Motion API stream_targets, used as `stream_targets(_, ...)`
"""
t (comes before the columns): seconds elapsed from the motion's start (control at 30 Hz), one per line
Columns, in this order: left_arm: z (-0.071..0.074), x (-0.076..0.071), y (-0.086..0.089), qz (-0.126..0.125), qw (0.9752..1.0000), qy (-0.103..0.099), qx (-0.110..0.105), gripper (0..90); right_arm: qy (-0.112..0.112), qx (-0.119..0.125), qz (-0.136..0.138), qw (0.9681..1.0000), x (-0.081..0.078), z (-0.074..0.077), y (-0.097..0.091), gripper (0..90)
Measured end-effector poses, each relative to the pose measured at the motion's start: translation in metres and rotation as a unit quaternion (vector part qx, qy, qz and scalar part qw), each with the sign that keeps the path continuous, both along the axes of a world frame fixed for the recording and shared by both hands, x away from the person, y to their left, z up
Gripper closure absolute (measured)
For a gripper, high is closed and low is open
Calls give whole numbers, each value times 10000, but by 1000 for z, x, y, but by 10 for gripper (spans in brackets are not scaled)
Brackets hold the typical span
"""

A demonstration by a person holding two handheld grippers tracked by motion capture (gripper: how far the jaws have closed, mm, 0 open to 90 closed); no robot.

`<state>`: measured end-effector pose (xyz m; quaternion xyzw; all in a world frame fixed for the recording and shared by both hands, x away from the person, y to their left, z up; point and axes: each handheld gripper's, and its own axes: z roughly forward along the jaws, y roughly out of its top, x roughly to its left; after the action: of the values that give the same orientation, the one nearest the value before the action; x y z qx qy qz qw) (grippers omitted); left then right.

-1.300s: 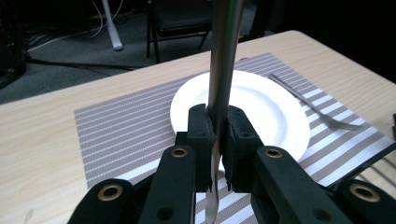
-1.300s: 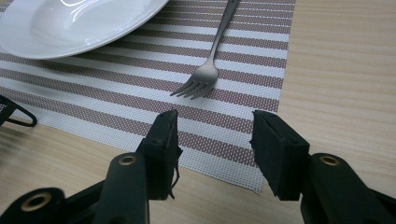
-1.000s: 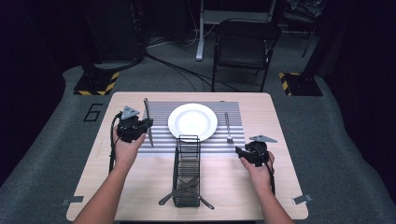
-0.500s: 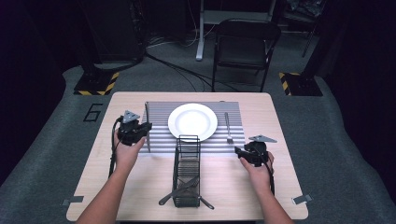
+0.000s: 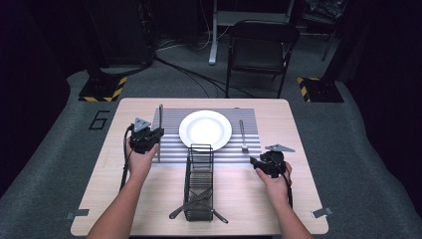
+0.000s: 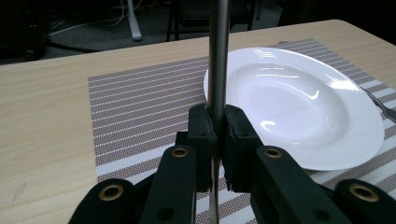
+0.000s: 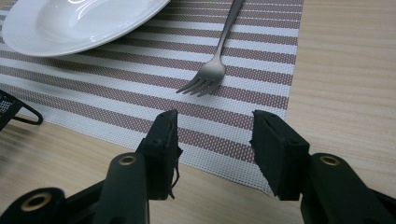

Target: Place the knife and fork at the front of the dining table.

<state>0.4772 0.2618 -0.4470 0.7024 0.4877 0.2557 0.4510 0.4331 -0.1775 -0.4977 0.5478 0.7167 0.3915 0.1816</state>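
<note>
knife (image 6: 218,56): long, slim, grey metal, matte. clamped between the pads of the left gripper (image 6: 217,135), handle end running away from the jaws and blade end passing down between them. in the high view the knife (image 5: 160,130) lies along the left edge of the striped mat (image 5: 169,124), lengthwise front to back, just left of the white plate (image 5: 205,129) and apart from it. whether it rests on the mat or hangs just above it cannot be told.
</note>
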Motion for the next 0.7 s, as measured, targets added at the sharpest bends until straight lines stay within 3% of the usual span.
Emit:
stream_targets(0.2, -4, 5, -4, -4, 9999, -15, 102, 825, 10, 10, -9, 10000, 0, 0, 1, 509)
stream_targets(0.57, -13, 25, -6, 335, 9992, 74, -186, 826, 16, 9, -8, 10000, 0, 0, 0, 510)
stream_targets(0.7, -14, 32, -10, 433, 9987, 211, -133, 825, 33, 34, -28, 10000, 1, -1, -1, 509)
